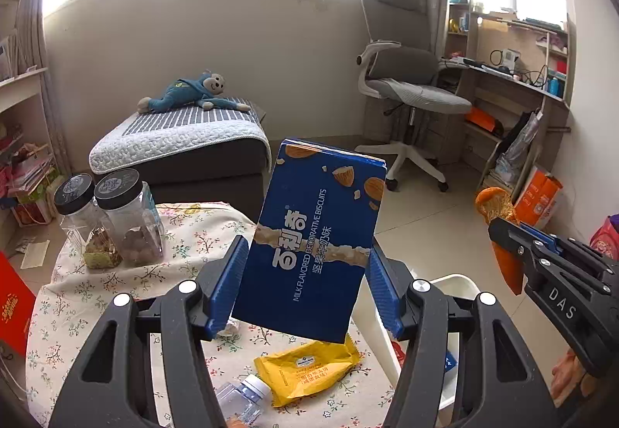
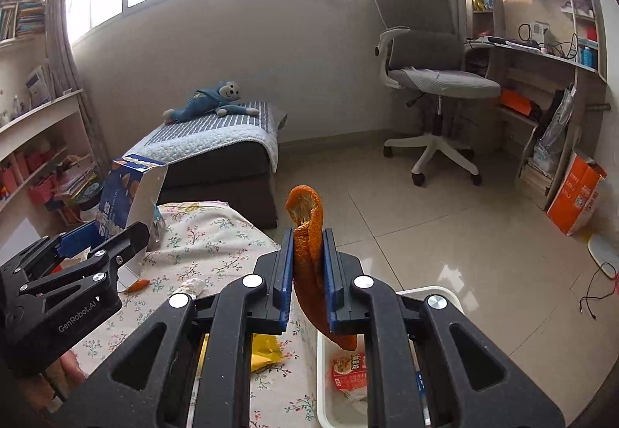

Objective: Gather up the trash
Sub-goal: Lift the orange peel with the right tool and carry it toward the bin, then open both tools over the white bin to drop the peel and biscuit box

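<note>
My left gripper (image 1: 306,248) is shut on a blue biscuit box (image 1: 313,234), held tilted above the floral-cloth table (image 1: 77,292). In the right wrist view the same box (image 2: 131,188) and left gripper (image 2: 112,238) show at the left. My right gripper (image 2: 308,234) is shut on a long strip of orange peel (image 2: 307,219), which hangs over the white bin (image 2: 425,290). From the left wrist, the right gripper (image 1: 503,231) and its peel (image 1: 493,202) appear at the right, above the bin (image 1: 460,281). A yellow packet (image 1: 309,366) and a plastic bottle (image 1: 247,393) lie on the table.
Two black-lidded jars (image 1: 112,215) stand at the table's far left. A peel scrap (image 2: 137,285) and a crumpled tissue (image 2: 191,287) lie on the cloth. A red packet (image 2: 350,370) sits in the bin. Beyond are an ottoman (image 2: 216,165), an office chair (image 2: 433,80) and tiled floor.
</note>
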`<state>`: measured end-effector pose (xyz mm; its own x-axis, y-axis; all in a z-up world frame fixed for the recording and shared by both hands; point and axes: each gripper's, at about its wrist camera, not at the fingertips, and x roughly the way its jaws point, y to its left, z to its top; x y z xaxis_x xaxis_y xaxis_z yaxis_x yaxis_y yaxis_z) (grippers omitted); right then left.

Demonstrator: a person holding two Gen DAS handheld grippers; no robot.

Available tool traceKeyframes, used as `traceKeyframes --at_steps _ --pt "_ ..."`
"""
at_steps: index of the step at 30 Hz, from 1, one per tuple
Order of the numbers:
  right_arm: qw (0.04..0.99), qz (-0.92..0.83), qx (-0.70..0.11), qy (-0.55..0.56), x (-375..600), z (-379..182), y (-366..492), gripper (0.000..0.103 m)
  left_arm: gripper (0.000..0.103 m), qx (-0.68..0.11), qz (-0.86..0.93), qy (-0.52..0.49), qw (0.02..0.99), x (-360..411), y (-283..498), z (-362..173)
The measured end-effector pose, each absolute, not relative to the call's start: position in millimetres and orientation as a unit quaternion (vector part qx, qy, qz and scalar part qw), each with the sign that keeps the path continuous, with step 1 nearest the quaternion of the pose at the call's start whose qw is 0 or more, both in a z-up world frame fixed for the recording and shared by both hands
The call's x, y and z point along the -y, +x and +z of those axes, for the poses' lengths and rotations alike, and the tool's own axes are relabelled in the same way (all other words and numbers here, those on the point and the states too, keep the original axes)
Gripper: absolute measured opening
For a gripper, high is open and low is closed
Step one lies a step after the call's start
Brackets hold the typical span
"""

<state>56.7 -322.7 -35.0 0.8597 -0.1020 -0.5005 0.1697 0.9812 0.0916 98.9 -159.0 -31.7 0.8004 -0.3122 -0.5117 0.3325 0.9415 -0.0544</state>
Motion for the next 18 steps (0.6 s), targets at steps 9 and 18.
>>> traceKeyframes --at_steps 9,18 --pt "0.955 -0.136 -0.245 0.096 378 -40 31 0.051 0.059 -0.271 -0.218 0.037 0.937 219 90 -39" --pt "0.941 -0.227 -0.215 0.126 431 -45 0 0.083 0.059 -0.277 -0.274 0.061 0.919 278 78 -55"
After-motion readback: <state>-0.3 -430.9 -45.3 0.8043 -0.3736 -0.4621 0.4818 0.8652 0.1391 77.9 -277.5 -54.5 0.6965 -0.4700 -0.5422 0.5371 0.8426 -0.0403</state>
